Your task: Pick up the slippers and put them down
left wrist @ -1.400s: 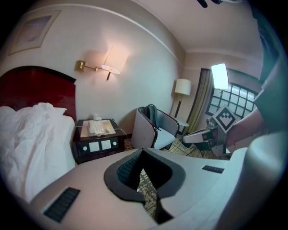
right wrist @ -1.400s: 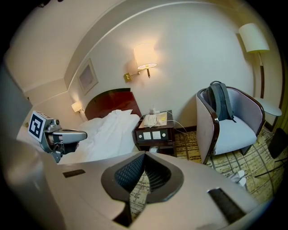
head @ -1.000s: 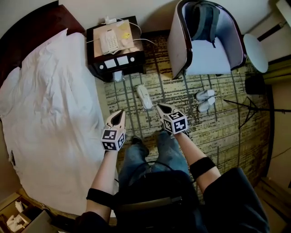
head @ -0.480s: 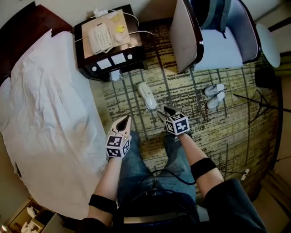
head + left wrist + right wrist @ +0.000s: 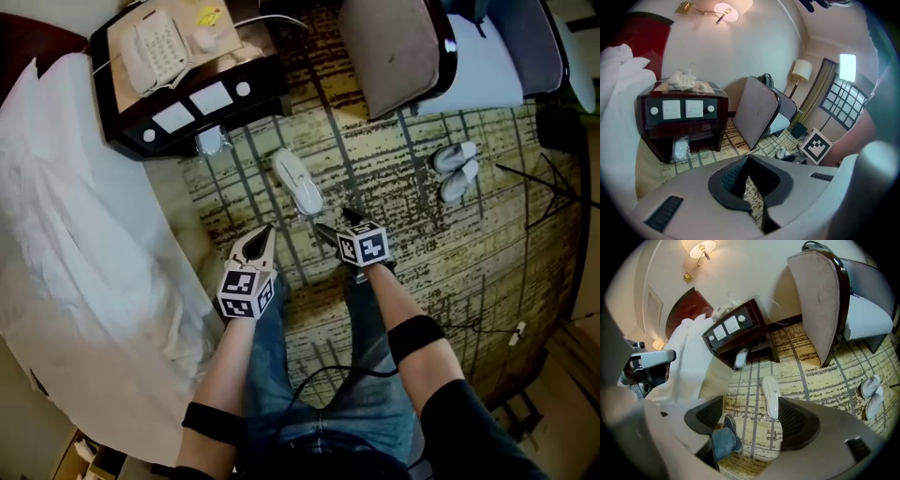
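Three white slippers lie on the carpet (image 5: 403, 244). A lone slipper (image 5: 297, 182) is just beyond the two grippers, near the nightstand (image 5: 187, 89), and a pair of slippers (image 5: 456, 156) sits far right by the armchair (image 5: 403, 56). The left gripper (image 5: 265, 232) is clenched and empty. The right gripper (image 5: 336, 223) has just been opening its jaws, which stand wide and grasp nothing, with the lone slipper on the floor just ahead.

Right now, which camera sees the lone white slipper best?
The head view: the slipper lies whole, uncovered. The right gripper view shows it too, one end beside a jaw. The left gripper view shows at most a speck.
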`<state>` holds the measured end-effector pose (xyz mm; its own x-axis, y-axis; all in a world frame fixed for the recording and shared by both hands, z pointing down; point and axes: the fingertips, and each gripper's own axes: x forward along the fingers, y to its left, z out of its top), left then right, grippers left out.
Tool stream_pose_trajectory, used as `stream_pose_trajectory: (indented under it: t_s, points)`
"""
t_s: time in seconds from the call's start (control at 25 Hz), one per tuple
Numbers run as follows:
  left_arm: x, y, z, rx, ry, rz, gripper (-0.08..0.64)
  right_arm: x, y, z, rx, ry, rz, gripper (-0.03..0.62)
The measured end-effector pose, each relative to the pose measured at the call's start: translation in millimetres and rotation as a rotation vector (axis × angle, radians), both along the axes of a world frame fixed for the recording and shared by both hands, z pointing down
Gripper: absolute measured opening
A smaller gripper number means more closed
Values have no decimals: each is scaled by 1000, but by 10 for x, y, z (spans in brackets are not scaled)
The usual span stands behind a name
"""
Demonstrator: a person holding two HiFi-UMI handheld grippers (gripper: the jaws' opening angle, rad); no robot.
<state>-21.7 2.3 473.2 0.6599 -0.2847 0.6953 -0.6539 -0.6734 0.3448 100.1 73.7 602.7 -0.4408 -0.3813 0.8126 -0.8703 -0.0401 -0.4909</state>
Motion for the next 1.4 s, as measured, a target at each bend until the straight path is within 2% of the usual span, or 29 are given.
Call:
stream_pose_trajectory:
  t_s: [0.24,0.4,0.64,0.68,0.8,0.88,1.04,1.2,1.32,1.36,1.4]
  points:
    - [72,34,1179,-33,3,14,0,-86,160,1278,-47,35,-41,452]
    - [73,36,1962,-42,-8,30,0,-195,131,2030,-56,35,-61,469]
    - [129,-66,2857,-45,-8,59,0,-275,-3,2955,-51,33,-103,471]
    - [132,-76,2973,-47,-7,59,0,-285,-13,3073,-50,32,-96,489]
    - [128,-84,3254,-55,-9,60,0,-329,9,3398,-58,56,-65,526]
    - [122,-77,3393,-58,-11,68,0,-355,51,3587,-68,122,-72,551]
    - [72,-87,3602,-60,-19,83,0,-401,37,3815,-61,271,-121,557]
    - [8,-123,3761,-58,-20,88,0,-448,7,4033,-80,295,-87,554]
    - [-25,-153,3817,-50,-14,89,0,-481,3,4114,-82,323,-99,488]
    - [-40,-164,3828,-48,-13,88,0,-490,-4,4121,-79,337,-108,440]
    - [-59,-173,3837,-48,-12,85,0,-495,-12,4120,-76,348,-113,436]
